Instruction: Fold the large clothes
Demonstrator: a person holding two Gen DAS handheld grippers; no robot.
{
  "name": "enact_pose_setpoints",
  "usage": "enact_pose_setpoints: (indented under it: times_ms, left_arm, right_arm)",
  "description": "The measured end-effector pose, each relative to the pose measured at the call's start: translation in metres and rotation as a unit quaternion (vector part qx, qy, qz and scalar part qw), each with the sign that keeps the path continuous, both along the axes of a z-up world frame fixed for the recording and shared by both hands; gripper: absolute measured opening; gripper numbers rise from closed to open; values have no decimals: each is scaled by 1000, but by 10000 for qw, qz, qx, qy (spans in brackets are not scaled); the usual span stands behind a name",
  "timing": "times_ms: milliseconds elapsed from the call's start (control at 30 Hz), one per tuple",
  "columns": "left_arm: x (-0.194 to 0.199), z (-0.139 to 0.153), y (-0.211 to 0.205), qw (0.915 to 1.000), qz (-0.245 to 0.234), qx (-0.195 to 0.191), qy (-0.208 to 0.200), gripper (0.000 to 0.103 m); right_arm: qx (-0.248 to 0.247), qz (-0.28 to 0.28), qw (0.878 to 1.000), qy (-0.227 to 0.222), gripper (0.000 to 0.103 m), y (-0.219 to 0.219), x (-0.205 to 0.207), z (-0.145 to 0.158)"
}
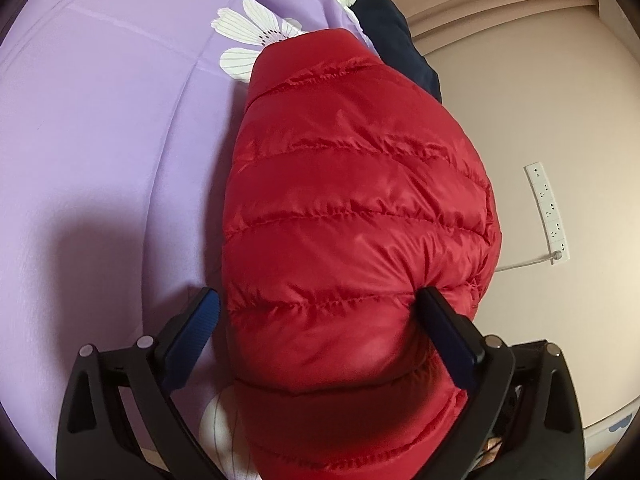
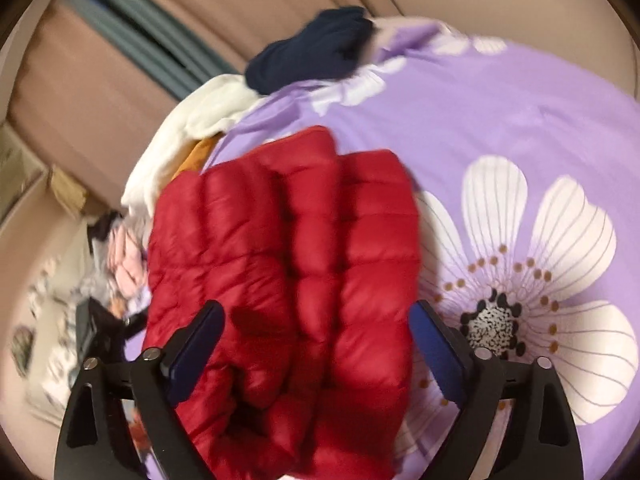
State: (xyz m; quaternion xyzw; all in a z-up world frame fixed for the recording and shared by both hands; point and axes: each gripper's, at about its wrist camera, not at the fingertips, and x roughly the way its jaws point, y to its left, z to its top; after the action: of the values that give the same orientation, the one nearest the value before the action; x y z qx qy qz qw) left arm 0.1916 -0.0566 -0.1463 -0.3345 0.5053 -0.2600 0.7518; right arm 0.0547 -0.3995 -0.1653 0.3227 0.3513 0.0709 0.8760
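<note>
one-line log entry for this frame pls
task: fold | item: red puffer jacket folded on purple floral bedsheet | left gripper jaws open | right gripper jaws open

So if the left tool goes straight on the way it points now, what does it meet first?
The red jacket. It already lies between the open fingers of the left tool, so going on pushes into its padding. The purple sheet lies beside it; depth is hard to judge.
</note>
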Motion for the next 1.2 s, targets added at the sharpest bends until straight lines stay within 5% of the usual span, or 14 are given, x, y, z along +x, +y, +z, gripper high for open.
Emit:
enact_pose_setpoints:
  times_ms: [167, 300, 433, 1067, 1200]
  left_arm:
    - [1, -1, -3, 10000, -30, 42, 7, 102]
    - [4, -1, -9, 10000, -70, 55, 21, 103]
    - [7, -1, -14, 9999, -115, 67, 37, 103]
    - [7, 7, -32, 9986, -260, 436, -122, 103]
    - [7, 7, -33, 9979, -331, 518, -204, 103]
  right_arm:
    - [824, 12, 9960, 346, 97, -15, 12, -27]
    - [1984, 183, 9791, 407, 98, -19, 21, -52]
    - [2466, 232, 9683, 326, 102, -17, 26, -60]
    - [1956, 501, 9781, 500, 103, 3, 49, -52]
    - [1631, 568, 9844, 340, 93, 10, 45, -44]
